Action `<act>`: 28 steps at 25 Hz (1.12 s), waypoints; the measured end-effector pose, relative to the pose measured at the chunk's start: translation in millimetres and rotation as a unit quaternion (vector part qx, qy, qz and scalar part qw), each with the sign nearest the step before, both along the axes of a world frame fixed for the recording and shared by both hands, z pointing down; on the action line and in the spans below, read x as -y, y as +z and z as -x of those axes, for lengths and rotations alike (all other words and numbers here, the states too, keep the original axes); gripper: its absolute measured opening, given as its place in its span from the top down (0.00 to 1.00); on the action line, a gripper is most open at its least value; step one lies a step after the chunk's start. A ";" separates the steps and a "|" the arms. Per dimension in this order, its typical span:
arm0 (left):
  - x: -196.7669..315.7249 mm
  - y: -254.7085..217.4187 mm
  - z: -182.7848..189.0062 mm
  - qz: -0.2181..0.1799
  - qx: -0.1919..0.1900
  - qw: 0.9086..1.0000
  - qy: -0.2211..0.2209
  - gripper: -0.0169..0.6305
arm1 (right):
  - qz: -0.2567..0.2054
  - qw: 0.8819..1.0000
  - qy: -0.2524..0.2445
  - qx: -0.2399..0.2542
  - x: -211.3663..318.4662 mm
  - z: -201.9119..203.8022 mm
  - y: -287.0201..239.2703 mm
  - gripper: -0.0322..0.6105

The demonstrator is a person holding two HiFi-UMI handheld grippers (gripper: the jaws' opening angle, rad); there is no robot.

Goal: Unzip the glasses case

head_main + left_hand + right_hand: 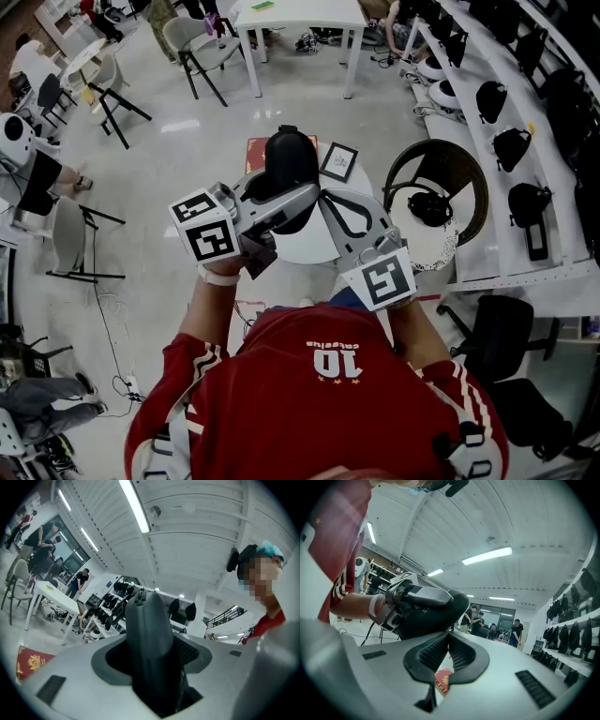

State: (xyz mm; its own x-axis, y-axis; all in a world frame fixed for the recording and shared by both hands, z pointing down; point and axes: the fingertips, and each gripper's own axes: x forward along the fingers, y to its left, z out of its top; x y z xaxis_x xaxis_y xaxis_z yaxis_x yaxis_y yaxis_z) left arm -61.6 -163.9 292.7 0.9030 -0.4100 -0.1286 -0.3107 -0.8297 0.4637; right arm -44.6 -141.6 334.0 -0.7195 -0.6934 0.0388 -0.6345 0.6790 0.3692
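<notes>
Room: A workshop with a pale glossy floor (pixel 159 141) is seen from above; a white table (pixel 300 17) and chairs are placed at the far end, and shelves (pixel 525 141) loaded with black items run along the right side.
Counter: A small round white counter (pixel 309 246) is located directly in front of the person in a red shirt (pixel 319 394).
Items on counter: A red booklet (pixel 254 150) and a framed card (pixel 338 161) are laid at the far edge, just beside each other.
Glasses case: The black glasses case (pixel 289 159) is held above the counter, between the two grippers. In the left gripper view it is shown on end (pixel 147 634), filling the gap between the jaws.
Left gripper: The left gripper (pixel 295 197) is clamped on the glasses case, with a pad pressed against each side (pixel 150 656).
Right gripper: The right gripper (pixel 319 195) is brought up against the case from the right. Its jaws are drawn together at the tips (pixel 449 637), right at the edge of the case (pixel 436 616). Whether a zip pull is pinched there cannot be made out.
Seen through the jaws: The red booklet (pixel 443 679) is visible below, through the gap behind the closed tips.
Neighbouring table: A second round table (pixel 441 239) carrying a black headset (pixel 429 206) stands to the right, apart from the counter.
</notes>
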 end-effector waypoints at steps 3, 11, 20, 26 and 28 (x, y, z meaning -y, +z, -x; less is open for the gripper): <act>-4.0 7.0 -5.1 0.002 0.020 1.000 0.020 0.57 | -0.004 1.000 0.004 -0.001 4.2 -4.4 -3.6 0.92; -21.2 34.3 -16.7 0.006 0.084 0.992 0.089 0.57 | -0.011 1.000 0.016 0.000 13.9 -15.6 -9.7 0.92; -31.2 62.1 -23.9 0.019 0.151 0.978 0.144 0.57 | -0.004 0.999 0.016 -0.034 16.5 -25.6 3.9 0.92; -44.6 78.3 -22.5 0.051 0.164 0.963 0.206 0.57 | -0.009 0.997 0.002 -0.075 10.9 -25.2 14.3 0.92; -44.9 80.8 -22.6 0.058 0.155 0.963 0.213 0.57 | -0.010 0.997 0.003 -0.081 10.6 -25.5 17.3 0.92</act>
